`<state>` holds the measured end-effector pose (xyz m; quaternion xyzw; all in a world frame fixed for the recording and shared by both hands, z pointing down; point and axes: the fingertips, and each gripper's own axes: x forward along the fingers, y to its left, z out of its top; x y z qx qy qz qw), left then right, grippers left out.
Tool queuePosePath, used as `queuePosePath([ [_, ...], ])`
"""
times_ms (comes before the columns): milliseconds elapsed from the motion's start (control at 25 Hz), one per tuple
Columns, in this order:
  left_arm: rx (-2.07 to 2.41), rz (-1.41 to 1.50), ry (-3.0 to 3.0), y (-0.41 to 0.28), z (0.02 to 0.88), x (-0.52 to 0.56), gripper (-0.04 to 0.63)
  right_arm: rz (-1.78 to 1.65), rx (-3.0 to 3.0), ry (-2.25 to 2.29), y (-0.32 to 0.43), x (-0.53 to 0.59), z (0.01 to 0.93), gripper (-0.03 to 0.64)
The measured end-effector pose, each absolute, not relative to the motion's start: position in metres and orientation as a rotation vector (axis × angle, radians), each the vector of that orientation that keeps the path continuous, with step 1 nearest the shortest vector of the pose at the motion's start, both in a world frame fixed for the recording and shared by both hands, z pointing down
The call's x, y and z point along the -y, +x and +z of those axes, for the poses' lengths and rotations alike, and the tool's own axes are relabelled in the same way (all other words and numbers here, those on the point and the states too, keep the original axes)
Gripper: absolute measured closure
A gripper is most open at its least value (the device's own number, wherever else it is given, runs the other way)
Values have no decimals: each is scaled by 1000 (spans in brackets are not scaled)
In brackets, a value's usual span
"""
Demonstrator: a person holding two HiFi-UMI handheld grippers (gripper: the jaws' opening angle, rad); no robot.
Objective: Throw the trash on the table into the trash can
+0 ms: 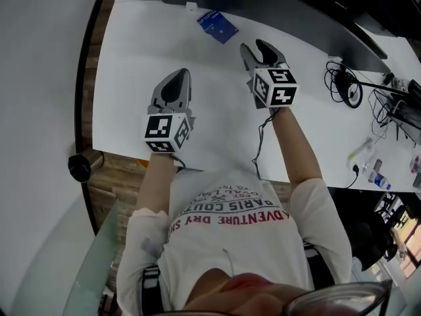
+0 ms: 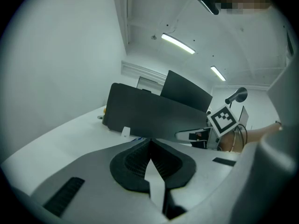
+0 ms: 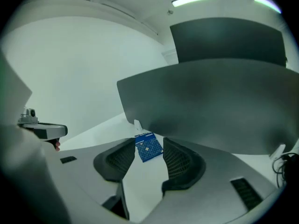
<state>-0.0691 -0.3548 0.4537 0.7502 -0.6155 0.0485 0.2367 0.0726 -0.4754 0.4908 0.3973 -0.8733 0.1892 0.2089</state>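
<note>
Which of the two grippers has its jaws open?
The right gripper: its jaws stand apart, aimed at the blue packet ahead. The left gripper has its jaws closed together.

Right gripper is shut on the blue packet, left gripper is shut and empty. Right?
Not quite. The right gripper is open, not shut on the blue packet: the right gripper view shows its jaws apart, the packet lying on the table beyond them. The left gripper is shut and empty.
</note>
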Motion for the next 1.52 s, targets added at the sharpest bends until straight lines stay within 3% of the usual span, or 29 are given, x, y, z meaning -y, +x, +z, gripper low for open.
queuePosePath([
  [320,1607,135,2029,-80,496,383,571,603,2298,858,17,529,567,399],
  [640,1544,156,2012,-79,521,388,571,592,2138,810,8,560,610,399],
  [680,1543,157,2007,-80,522,387,571,591,2121,805,8,560,613,403],
  [720,1544,157,2003,-81,523,387,571,576,2106,803,9,560,615,449],
  [880,1558,157,1985,-84,525,385,571,533,2081,792,12,561,615,481],
  [1040,1592,134,1964,-80,520,381,571,543,2088,756,20,556,617,581],
  [1520,1688,122,1992,-40,470,321,571,594,2282,635,43,453,560,592],
])
